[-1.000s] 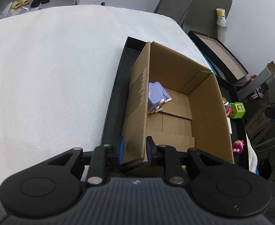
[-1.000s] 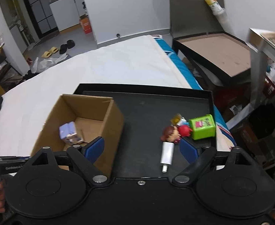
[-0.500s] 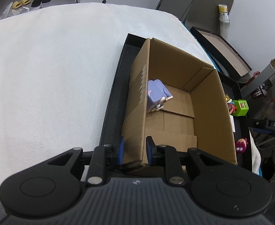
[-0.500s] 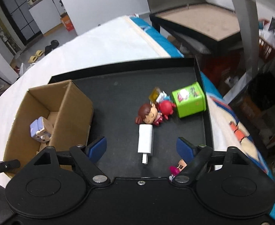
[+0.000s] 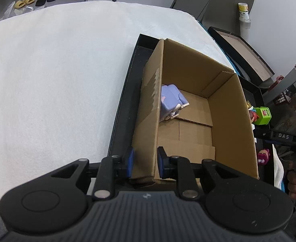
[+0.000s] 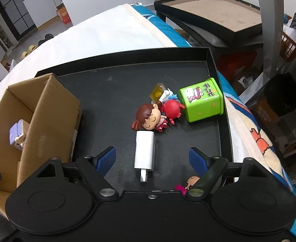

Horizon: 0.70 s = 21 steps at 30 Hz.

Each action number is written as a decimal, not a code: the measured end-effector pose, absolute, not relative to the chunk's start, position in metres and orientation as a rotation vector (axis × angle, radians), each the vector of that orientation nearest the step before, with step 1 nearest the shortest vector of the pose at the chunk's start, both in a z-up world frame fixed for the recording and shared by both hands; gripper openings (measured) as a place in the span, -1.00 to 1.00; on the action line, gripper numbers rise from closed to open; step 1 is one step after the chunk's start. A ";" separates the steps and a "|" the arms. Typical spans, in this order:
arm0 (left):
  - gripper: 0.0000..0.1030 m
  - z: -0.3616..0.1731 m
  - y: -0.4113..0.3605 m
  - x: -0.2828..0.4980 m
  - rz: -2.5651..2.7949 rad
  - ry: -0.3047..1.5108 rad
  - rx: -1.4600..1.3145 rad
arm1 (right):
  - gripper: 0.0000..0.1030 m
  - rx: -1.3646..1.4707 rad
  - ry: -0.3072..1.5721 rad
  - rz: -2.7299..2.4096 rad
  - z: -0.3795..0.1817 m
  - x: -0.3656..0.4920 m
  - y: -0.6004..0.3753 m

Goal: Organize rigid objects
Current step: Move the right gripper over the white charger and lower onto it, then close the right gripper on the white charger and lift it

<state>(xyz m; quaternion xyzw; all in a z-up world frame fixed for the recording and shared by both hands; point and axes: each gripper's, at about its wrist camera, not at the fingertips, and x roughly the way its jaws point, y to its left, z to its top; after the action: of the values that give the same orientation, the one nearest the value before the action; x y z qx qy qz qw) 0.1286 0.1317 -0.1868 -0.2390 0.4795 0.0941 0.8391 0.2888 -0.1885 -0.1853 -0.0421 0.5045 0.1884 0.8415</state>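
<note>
1. My left tongs (image 5: 144, 162) are nearly closed, clamped on the near left wall of the cardboard box (image 5: 247, 133). The box stands on the left part of the black tray (image 6: 212, 60).
2. My right tongs (image 6: 152, 157) are spread wide and hold nothing. They hover over the tray's near edge.
3. The white charger (image 6: 145, 152) lies flat on the tray floor, directly ahead and centred between the right tongs' fingers. Its long axis runs along my line of reach, plug end toward me.
4. Judgement: the right tongs are the nearer; a straight descent would close across the charger's short sides.
5. Adjacent: a brown-haired figurine (image 6: 148, 119) touches the charger's far end. The red crab toy (image 6: 171, 109) and green tin (image 6: 201, 99) lie beyond, toward the tray's right edge.
6. A purple toy (image 5: 171, 101) already lies inside the box against its left wall.
</note>
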 end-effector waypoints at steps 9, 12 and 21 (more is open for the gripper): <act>-0.58 -0.186 0.131 0.127 0.210 1.017 -0.503 | -0.33 -0.093 1.076 0.403 -0.202 0.292 -0.185; -0.58 -0.183 0.128 0.127 0.208 1.015 -0.491 | -0.60 -0.064 1.161 0.433 -0.212 0.292 -0.189; -0.58 -0.179 0.125 0.124 0.214 1.003 -0.478 | -0.60 -0.090 1.125 0.429 -0.198 0.272 -0.196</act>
<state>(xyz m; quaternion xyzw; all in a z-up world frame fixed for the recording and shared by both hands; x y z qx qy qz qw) 0.1241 0.1252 -0.1793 -0.2263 0.4751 0.1013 0.8443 0.2720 -0.1958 -0.1977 -0.0423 0.5291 0.2016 0.8232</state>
